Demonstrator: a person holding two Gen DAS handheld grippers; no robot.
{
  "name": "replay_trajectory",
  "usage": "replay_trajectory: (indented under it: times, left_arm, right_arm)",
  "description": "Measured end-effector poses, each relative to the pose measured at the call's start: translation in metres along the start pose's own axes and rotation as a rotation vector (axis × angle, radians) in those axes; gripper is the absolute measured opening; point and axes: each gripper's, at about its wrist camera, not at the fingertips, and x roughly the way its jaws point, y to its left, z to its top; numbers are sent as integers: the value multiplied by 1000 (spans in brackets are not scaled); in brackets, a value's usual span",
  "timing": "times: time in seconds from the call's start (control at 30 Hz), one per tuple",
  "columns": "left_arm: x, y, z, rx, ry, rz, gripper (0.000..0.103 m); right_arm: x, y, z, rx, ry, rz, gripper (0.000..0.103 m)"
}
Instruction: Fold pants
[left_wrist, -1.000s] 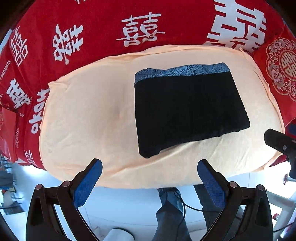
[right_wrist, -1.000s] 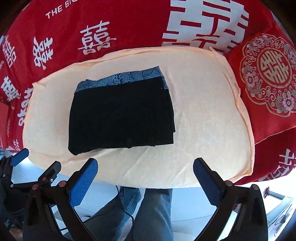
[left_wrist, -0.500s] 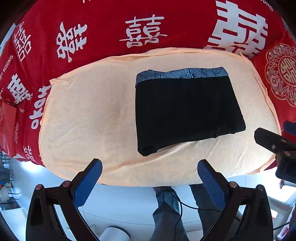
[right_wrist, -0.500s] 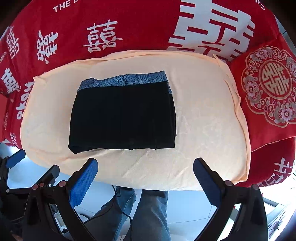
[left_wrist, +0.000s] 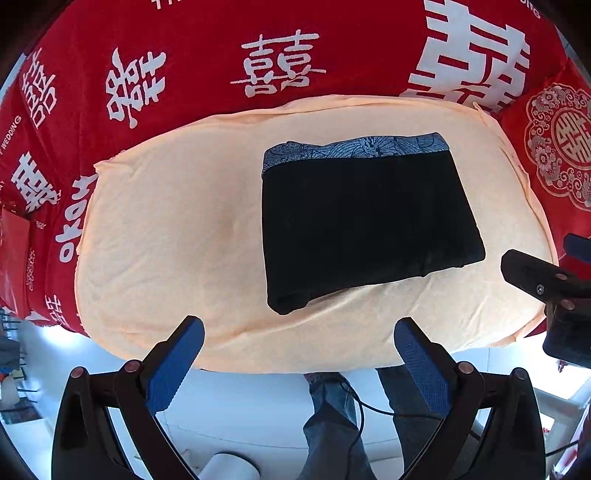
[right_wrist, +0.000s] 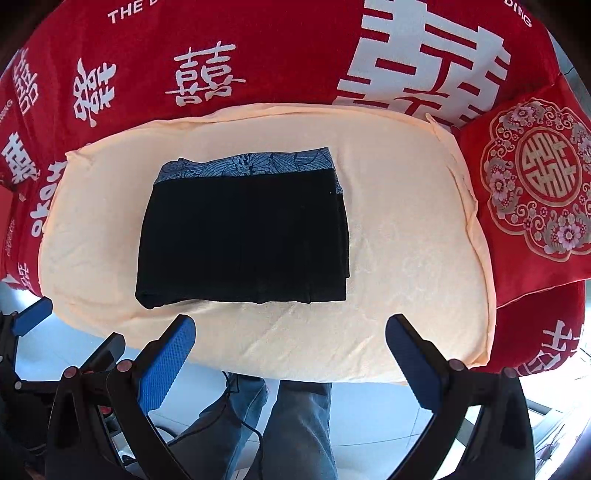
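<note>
Black pants (left_wrist: 365, 229) (right_wrist: 243, 240) lie folded into a compact rectangle on the peach cloth (left_wrist: 166, 236) (right_wrist: 399, 229), patterned grey-blue waistband (left_wrist: 354, 149) (right_wrist: 251, 164) along the far edge. Fold is neat; near-left corner bulges a bit and lifts slightly off the cloth. In the right wrist view, layered edges show along the right side of the stack.

Peach cloth covers a cushion-like pad, on top of a red fabric with white characters (left_wrist: 277, 62) (right_wrist: 207, 81). Red embroidered cushion (left_wrist: 561, 147) (right_wrist: 535, 184) sits at the right, touching the peach cloth edge.

Left gripper (left_wrist: 299, 358): jaws spread wide, empty, blue pads (left_wrist: 177, 365), held off the near edge of the cloth, clear of the pants. Right gripper (right_wrist: 291, 354): jaws also wide, empty, blue pads (right_wrist: 166, 365), near edge of cloth, not touching the pants. Right gripper also shows at the right edge of the left wrist view (left_wrist: 546, 284); left gripper shows at the lower left of the right wrist view.

Person's legs in blue jeans (left_wrist: 332, 424) (right_wrist: 291, 428) visible below, near side, with a black cable (right_wrist: 240, 406) running down. Light floor underneath.
</note>
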Motion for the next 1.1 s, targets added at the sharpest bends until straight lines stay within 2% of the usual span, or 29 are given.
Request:
replay_trajectory:
  times: [1.1]
  left_arm:
    - [4,-4,10,-4,7,-11,103]
  right_arm:
    - [6,1,9,-11,15,2,103]
